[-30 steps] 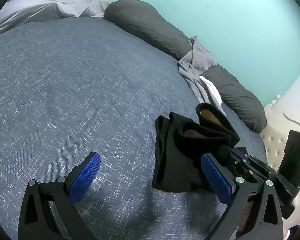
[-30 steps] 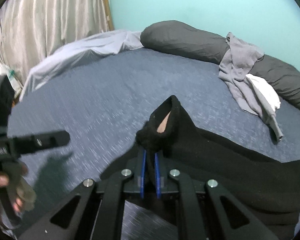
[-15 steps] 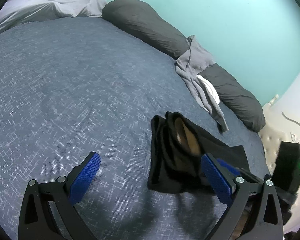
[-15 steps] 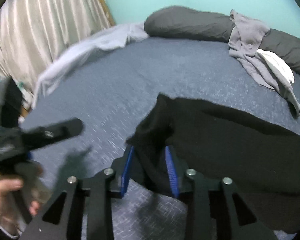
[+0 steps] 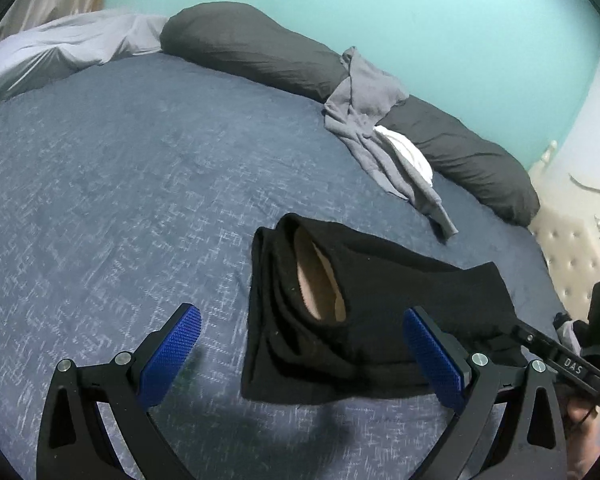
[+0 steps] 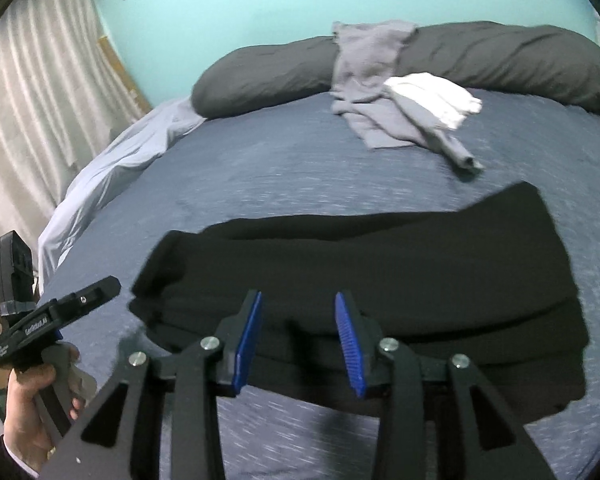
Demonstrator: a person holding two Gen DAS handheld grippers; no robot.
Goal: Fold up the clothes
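A black garment lies folded in layers on the blue bedspread, with a tan lining showing in an opening at its left end. It also shows in the right wrist view. My left gripper is wide open and empty, just in front of the garment's left end. My right gripper is open and empty, its blue pads at the garment's near edge. The left gripper's body and the hand that holds it show at the left of the right wrist view.
A grey garment and a white cloth lie crumpled against dark grey pillows at the far side of the bed. A light grey sheet lies at the far left. A curtain hangs beyond the bed's left side.
My right gripper opened and let go of the black garment, which dropped flat on the bed. The right gripper has drawn back to the near edge. My left gripper stayed open.
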